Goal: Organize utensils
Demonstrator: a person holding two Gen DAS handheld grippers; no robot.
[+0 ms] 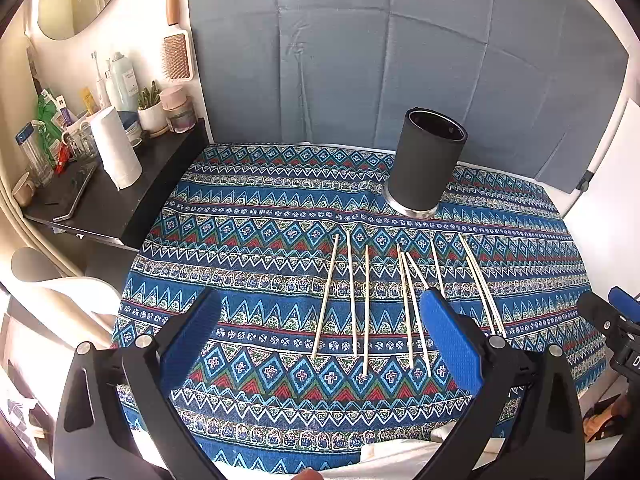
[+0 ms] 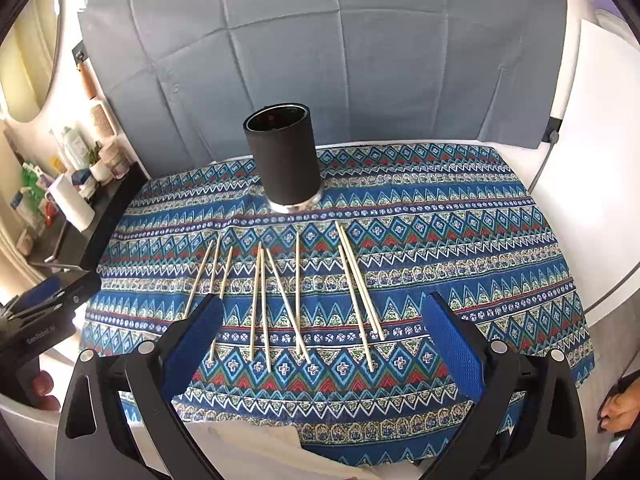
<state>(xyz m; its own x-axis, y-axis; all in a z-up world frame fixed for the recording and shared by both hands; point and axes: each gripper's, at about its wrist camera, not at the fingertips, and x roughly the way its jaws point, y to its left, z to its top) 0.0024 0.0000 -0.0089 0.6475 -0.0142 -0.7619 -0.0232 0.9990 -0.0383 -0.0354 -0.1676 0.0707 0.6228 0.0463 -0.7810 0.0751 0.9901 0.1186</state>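
Observation:
Several pale wooden chopsticks (image 1: 365,308) (image 2: 298,300) lie loose, roughly side by side, on a blue patterned tablecloth (image 1: 248,216) (image 2: 460,240). Behind them stands an upright black cylindrical holder (image 1: 428,164) (image 2: 286,156) on a silver base; its inside looks dark. My left gripper (image 1: 320,300) hovers open over the near ends of the left chopsticks, blue pads wide apart and holding nothing. My right gripper (image 2: 322,302) is open too, above the middle chopsticks. Each gripper shows at the edge of the other's view, the right gripper (image 1: 624,320) and the left gripper (image 2: 48,296).
A black shelf (image 1: 120,200) left of the table carries a paper towel roll (image 1: 116,148), bottles, jars and a small plant. A grey cloth backdrop (image 1: 360,60) closes the far side and a white board (image 2: 592,160) the right. A person's hand (image 2: 620,408) shows at lower right.

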